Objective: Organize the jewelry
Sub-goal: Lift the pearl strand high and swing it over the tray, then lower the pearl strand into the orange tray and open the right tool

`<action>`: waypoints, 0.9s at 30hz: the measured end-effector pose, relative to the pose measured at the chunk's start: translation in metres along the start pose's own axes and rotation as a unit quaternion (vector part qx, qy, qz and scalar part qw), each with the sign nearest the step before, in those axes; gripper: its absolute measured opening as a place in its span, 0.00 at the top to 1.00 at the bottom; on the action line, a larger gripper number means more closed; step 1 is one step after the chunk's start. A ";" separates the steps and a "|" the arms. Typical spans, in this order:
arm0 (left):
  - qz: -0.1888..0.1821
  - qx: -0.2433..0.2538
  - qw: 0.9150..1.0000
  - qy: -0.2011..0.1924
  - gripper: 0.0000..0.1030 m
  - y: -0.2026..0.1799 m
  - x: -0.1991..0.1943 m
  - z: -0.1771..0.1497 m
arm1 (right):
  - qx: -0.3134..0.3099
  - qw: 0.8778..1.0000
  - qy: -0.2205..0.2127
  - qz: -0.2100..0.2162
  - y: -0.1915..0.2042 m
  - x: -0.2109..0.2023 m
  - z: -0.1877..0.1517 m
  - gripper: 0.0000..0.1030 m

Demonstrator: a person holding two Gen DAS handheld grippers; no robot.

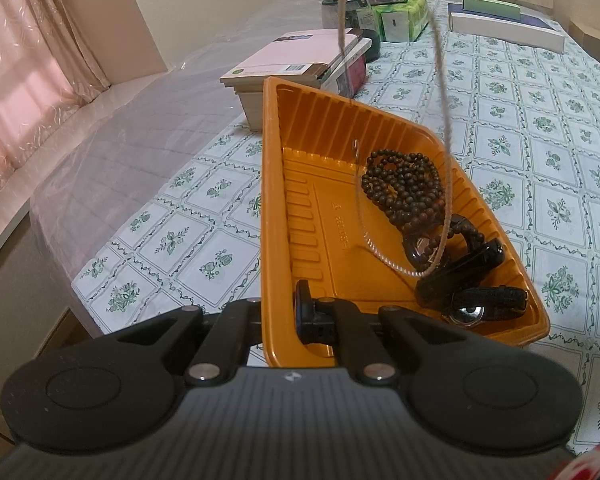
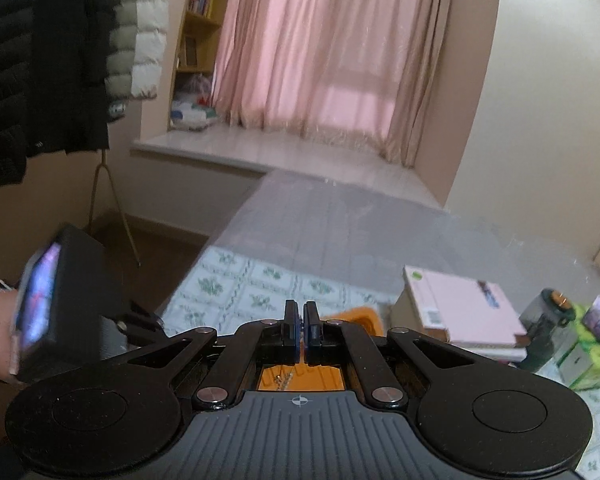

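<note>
Now, as I read it —
Left gripper (image 1: 278,316): I see matte black jaws clamped on the orange tray's (image 1: 274,208) ribbed plastic wall, lower centre.
Right gripper (image 2: 302,330): jaws together, nipping something blue.
Jewelry: round dark wooden beads (image 1: 404,184), glossy black watches (image 1: 476,292), thin looped chain (image 1: 440,80) dangling over tray.

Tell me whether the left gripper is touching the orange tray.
Touching. The left wrist view shows the left gripper shut on the near wall of the orange tray, one finger inside and one outside, holding the tray tilted up off the tablecloth.
</note>
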State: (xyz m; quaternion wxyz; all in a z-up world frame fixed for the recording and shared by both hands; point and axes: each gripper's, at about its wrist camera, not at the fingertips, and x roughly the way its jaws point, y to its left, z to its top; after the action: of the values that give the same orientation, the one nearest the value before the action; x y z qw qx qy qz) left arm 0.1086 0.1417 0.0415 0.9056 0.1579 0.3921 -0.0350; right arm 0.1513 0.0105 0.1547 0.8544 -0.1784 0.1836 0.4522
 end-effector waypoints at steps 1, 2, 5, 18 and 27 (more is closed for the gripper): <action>0.000 0.000 1.000 0.000 0.96 0.000 0.000 0.000 | 0.006 1.000 0.008 0.000 -0.003 0.007 -0.001 0.99; 0.000 -0.001 1.000 0.000 0.96 0.000 0.000 0.000 | 0.012 1.000 0.014 0.002 -0.005 0.012 -0.002 0.99; -0.001 -0.002 1.000 0.000 0.97 0.001 0.001 -0.001 | 0.032 0.999 0.028 0.014 -0.011 0.025 -0.008 0.99; -0.002 -0.006 1.000 0.003 0.97 0.004 0.003 -0.002 | 0.124 0.985 0.103 0.062 -0.035 0.071 -0.042 0.98; -0.001 -0.006 1.000 0.005 0.97 0.004 0.006 -0.003 | 0.157 0.978 0.124 0.067 -0.043 0.079 -0.059 0.98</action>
State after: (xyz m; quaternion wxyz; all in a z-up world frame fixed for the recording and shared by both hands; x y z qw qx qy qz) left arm 0.1115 0.1467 0.0362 0.9047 0.1518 0.3968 -0.0327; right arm 0.2196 0.0159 0.0717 0.8103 -0.0841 0.3683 0.4480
